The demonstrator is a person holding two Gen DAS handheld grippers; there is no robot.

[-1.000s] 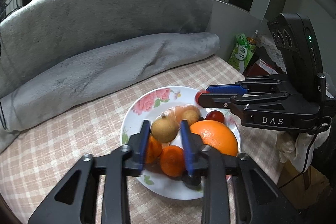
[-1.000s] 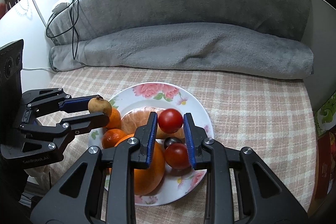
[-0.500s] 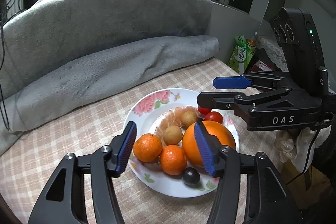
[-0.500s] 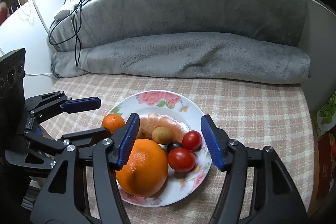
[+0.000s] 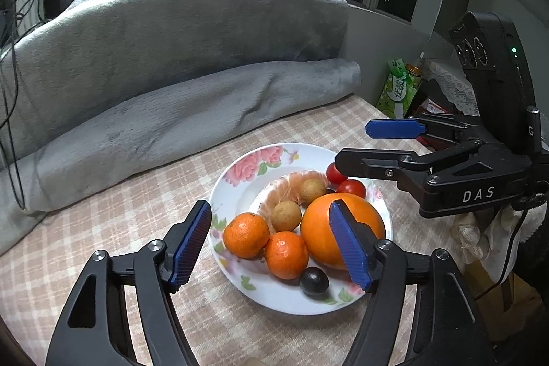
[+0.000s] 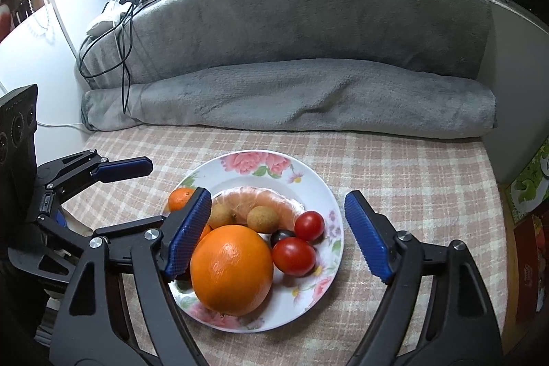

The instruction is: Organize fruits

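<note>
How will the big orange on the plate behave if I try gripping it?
The big orange is round, so it could roll across the plate and nudge the tomatoes touching it. It looks wide against the open right gripper, and its glossy peel may slip.

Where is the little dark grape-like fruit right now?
In the left wrist view the dark fruit lies at the floral plate's near edge, beside a small mandarin and the big orange.

Two hand-held claws point steeply downward side by side, the left claw (image 5: 269,242) and the right claw (image 6: 278,232) each with blue-padded jaws that have just been opening and now stand wide apart, pressing on nothing, neither one holding anything.
</note>
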